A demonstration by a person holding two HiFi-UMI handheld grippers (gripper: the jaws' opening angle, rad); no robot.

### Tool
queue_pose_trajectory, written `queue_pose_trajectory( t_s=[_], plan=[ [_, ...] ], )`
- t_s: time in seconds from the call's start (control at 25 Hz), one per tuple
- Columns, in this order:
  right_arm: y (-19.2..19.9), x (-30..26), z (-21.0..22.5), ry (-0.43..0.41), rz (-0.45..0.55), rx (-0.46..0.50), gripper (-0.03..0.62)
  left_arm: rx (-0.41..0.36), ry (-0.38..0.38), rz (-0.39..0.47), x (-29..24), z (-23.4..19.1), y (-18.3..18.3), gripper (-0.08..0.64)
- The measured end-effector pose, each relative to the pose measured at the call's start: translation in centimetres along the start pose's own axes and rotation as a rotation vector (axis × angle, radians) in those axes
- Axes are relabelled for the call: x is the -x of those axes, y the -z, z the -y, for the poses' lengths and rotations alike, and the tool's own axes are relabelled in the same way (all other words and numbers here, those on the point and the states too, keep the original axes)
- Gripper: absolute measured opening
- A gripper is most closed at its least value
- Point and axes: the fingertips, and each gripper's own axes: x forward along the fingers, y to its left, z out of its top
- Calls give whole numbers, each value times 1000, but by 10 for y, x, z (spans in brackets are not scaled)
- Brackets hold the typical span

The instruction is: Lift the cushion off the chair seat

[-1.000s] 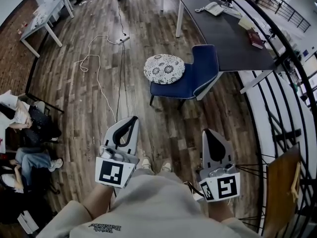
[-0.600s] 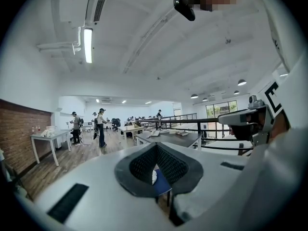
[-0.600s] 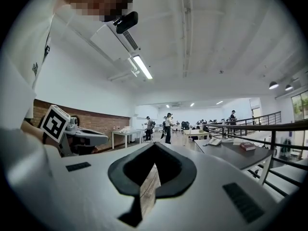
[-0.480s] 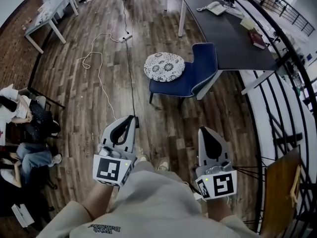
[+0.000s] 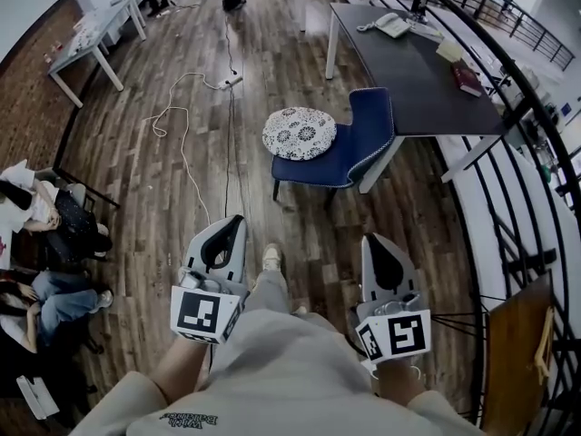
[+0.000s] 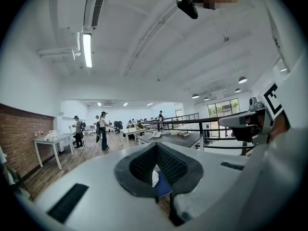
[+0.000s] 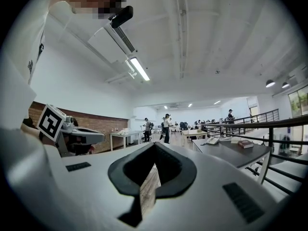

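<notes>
A round white cushion (image 5: 300, 133) with a dark floral print lies on the seat of a blue chair (image 5: 356, 143), a few steps ahead on the wooden floor. My left gripper (image 5: 239, 218) and right gripper (image 5: 367, 240) are held side by side in front of the person's body, pointing towards the chair and well short of it. Both are shut with nothing in them. In the left gripper view the left gripper (image 6: 155, 146) frames a sliver of the cushion (image 6: 154, 178) and the chair (image 6: 163, 186). In the right gripper view the right gripper (image 7: 155, 144) shows only floor.
A dark desk (image 5: 427, 71) with a phone (image 5: 392, 25) and a book (image 5: 469, 78) stands behind the chair. A black railing (image 5: 536, 180) runs along the right. A cable (image 5: 182, 143) trails over the floor at left. Seated people (image 5: 45, 225) are at far left.
The person has stepped forward, one shoe now showing between the grippers. Both grippers sit slightly lower in the head view and stay shut. The cushion has not moved on the chair.
</notes>
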Motion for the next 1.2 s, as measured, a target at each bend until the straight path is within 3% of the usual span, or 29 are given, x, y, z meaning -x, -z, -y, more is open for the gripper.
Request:
queue_pose_trajectory(
  t_s=[0.16,0.52,0.68,1.2],
  plan=[
    [4,-12,8,1,14,10,2,-9,4,-12,-13,-3,6,3],
    [20,-80,24,-3,-9,53,2,-5,40,72,-75,-34,7,4],
    [34,-130,28,-12,-59,49,2,28,44,15,-111,-68,21,3],
    [55,-254,41,-39,-122,29,2,64,35,-16,-206,-148,43,3]
  ],
)
